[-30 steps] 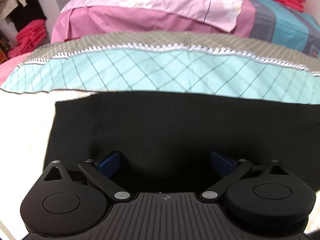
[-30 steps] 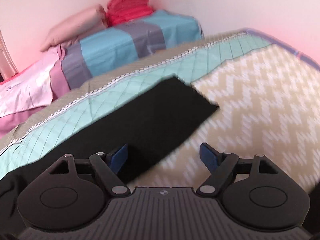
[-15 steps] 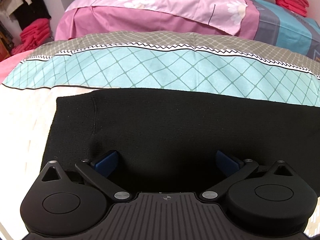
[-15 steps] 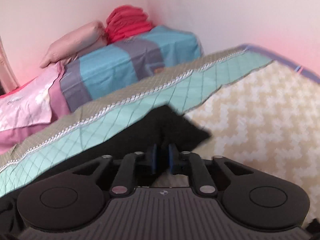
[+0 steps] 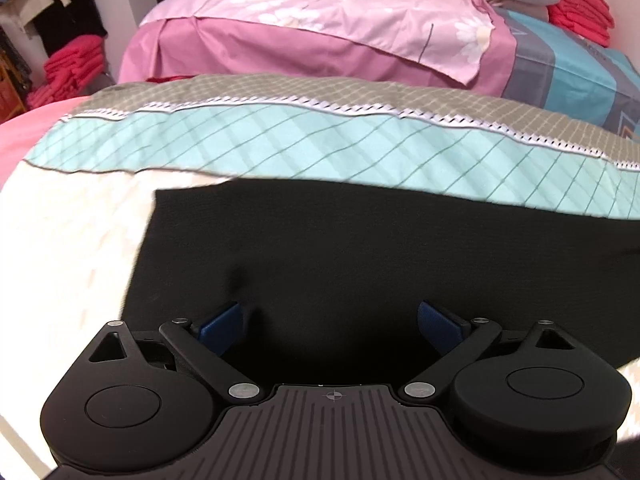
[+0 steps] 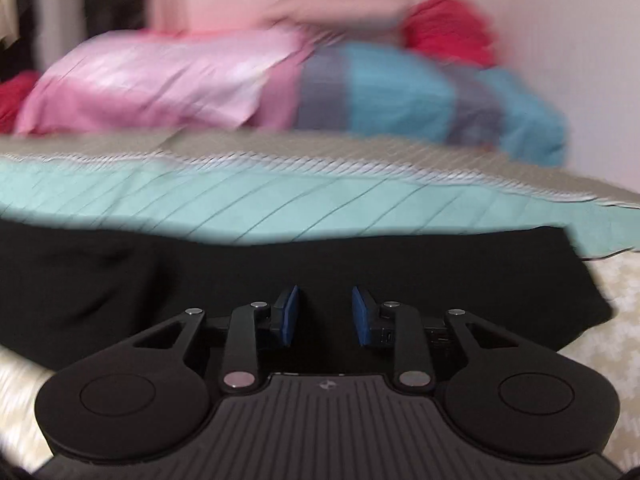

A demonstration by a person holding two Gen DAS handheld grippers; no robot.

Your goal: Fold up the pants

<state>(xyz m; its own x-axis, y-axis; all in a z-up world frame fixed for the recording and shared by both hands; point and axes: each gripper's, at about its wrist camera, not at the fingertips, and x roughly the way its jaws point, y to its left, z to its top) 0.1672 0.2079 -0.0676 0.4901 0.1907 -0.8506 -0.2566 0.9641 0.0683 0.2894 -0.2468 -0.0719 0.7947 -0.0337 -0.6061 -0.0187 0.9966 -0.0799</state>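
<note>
A teal diamond-quilted blanket (image 5: 320,148) with a grey-green border lies across a cream zigzag bedspread (image 5: 68,248). Behind it sit a pink floral sheet (image 5: 328,12), a blue-and-grey striped cover (image 5: 568,64) and stacked red cloths (image 5: 584,24) near the wall.

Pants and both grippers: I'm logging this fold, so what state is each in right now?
Pants: black, spread flat on the bed, not gripped.
Left gripper: jaws wide open over the pants, holding nothing.
Right gripper: jaws partly open, just been opening, nothing pinched between them.
Bed cover: spread under the pants.
</note>
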